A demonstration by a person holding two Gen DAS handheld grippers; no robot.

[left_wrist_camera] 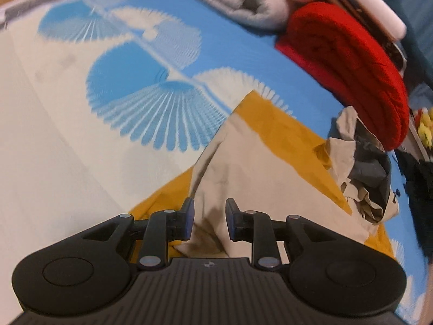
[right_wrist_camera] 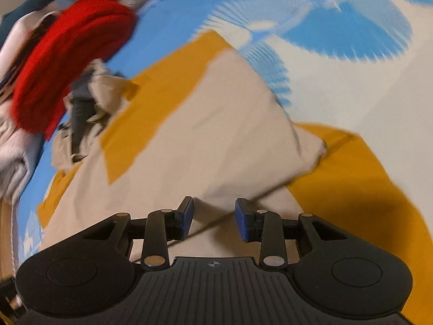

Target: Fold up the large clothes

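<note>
Both jaws stand apart: the left gripper (left_wrist_camera: 209,219) and right gripper (right_wrist_camera: 214,219) hold nothing. The beige-and-mustard garment (right_wrist_camera: 205,124) lies just ahead of both on the blue-patterned bedsheet (left_wrist_camera: 67,135). Pinching one layer could undo the fold.

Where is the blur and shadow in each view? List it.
Left wrist: bedsheet print smeared by motion, left gripper sharp. Right wrist: red blanket and beige-and-mustard garment streaked, dark shadow on mustard cloth beside right gripper; fisheye bends both.
</note>
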